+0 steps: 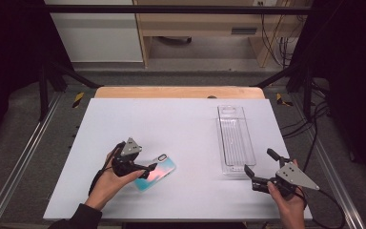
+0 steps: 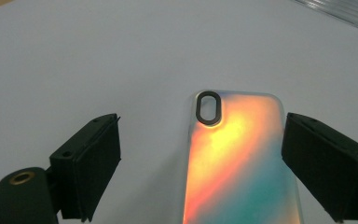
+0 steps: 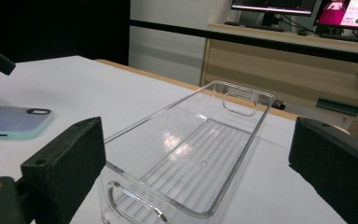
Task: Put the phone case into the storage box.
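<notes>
Phone case (image 2: pixel 240 158) flat on white worktop (image 1: pixel 181 124), iridescent back up, between left gripper (image 1: pixel 148 168) fingers (image 2: pixel 91 163); fingers wide, right one near its edge, not pressing. Clear tray (image 1: pixel 236 138) well apart to the right. Right gripper (image 1: pixel 259 168) at tray's near end, fingers wide, holding nothing.

No legible text, label, brand or number on anything here.
</notes>
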A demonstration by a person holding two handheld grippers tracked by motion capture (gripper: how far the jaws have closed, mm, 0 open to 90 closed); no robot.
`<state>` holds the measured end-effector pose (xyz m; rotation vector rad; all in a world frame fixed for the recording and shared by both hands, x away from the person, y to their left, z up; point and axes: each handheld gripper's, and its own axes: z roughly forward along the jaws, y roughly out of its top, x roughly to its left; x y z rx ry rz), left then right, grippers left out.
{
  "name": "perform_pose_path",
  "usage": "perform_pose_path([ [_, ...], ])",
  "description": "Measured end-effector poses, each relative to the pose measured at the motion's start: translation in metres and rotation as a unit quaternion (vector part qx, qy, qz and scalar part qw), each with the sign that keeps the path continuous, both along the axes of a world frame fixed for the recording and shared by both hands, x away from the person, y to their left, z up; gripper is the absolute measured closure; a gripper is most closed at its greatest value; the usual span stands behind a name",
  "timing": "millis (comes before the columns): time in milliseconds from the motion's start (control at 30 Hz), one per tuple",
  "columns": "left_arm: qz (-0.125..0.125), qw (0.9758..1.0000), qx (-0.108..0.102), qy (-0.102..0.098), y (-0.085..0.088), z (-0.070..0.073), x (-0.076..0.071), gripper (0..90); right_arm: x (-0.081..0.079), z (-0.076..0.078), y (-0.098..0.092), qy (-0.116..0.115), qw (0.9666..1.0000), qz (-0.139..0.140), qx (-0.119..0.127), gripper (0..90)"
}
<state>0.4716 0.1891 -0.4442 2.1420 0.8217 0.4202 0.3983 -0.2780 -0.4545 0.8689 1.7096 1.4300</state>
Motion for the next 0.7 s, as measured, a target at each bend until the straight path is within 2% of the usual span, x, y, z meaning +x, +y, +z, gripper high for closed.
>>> perform_pose_path([
  [333,-0.005,0.9999,0.007,0.010,0.0000,-0.0051,-0.0004,10.3,-0.0003,0.0001,0.0001,0.001,1.0000,0.000,0.001,4.2],
  [700,-0.014,0.9993,0.026,0.025,0.0011,-0.0103,-0.0018,10.0,-0.0005,0.0003,0.0003,0.001,1.0000,0.000,0.001,4.2],
])
